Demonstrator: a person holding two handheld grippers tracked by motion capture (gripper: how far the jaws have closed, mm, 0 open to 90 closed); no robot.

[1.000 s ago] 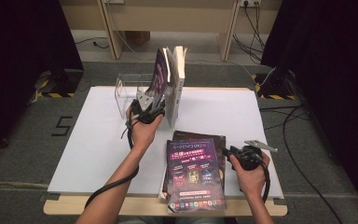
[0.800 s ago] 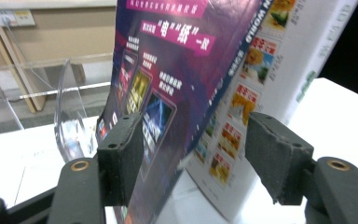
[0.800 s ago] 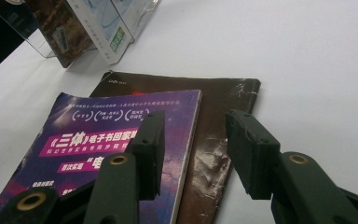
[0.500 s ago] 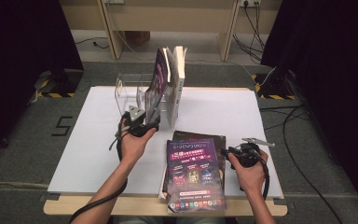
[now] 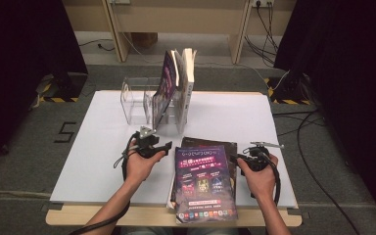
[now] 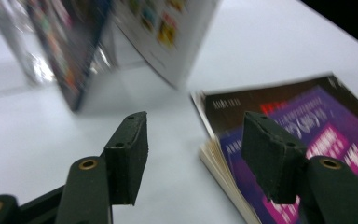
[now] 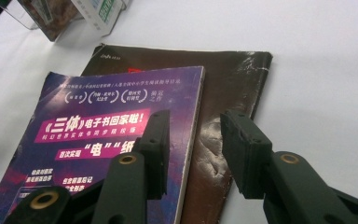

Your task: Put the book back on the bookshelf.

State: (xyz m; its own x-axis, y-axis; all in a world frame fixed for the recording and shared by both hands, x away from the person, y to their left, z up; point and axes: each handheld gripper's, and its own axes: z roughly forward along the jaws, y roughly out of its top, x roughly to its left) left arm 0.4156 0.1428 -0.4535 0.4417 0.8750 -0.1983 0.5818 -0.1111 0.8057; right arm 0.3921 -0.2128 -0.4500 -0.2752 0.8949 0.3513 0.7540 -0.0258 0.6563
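A purple book lies on top of a dark brown book at the near side of the white board. My left gripper is low beside the stack's left edge. In the left gripper view its jaws stand open, have just been closing a little, and hold nothing; the purple book lies to the right. My right gripper is at the stack's right edge. In the right gripper view its jaws have just been closing; they stay open over the purple book's right edge, not pressing.
A clear acrylic stand at the back of the board holds upright books: a purple one and a white-spined one, leaning together. Bare board lies left of the stand and right of it. Cables trail on the floor at the right.
My left hand has drawn back from the upright books and sunk toward the board beside the flat stack. The right hand has stayed in place, its jaws narrower.
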